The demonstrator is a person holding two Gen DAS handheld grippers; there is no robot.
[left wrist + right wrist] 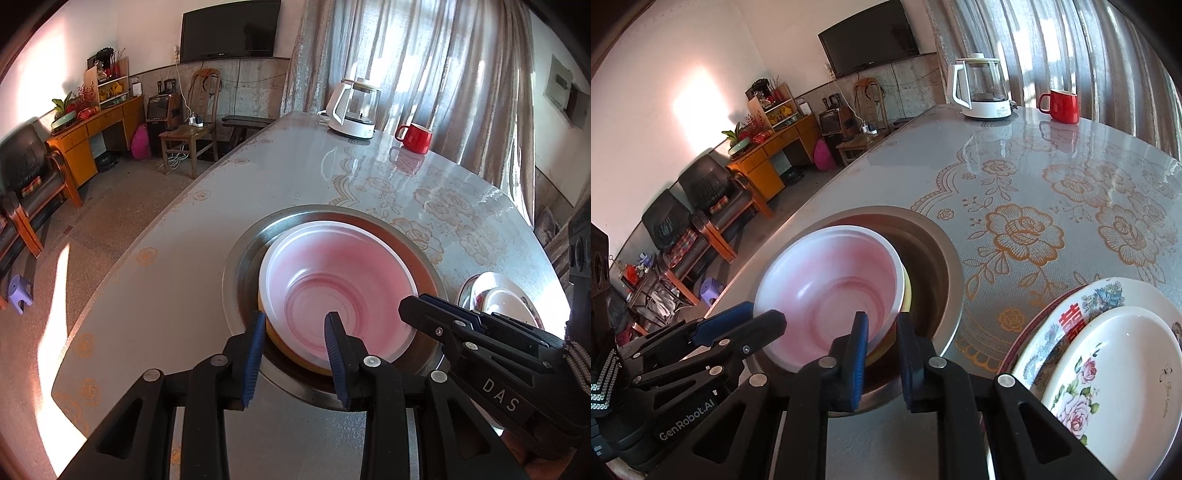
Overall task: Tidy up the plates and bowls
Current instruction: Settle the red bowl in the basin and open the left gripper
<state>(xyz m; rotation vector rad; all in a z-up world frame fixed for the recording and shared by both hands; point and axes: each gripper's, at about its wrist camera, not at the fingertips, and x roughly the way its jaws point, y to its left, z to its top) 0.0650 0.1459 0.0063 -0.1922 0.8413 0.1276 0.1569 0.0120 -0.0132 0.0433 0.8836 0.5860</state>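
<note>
At seven o'clock on its rim, our left claw [295, 316] straddles the white bowl [332, 266], which nests in a yellow bowl [283, 349] inside the round steel well [240, 273] sunk in the bench [184, 258]. The jaws stand apart, and we cannot tell whether the pads press. At four o'clock our right claw [882, 317] is nearly pressed together, pinching the white bowl by its rim, one pad inside and one outside. The stacked plates [1108, 350] lie at three o'clock, just beside the well.

We see each black plastic hand-held gripper [295, 354] carrying ribbed blue pads [858, 363], silver rivets, white "DAS" and "GenRobot.AI" lettering, beside striped knit cuffs [578, 363].
</note>
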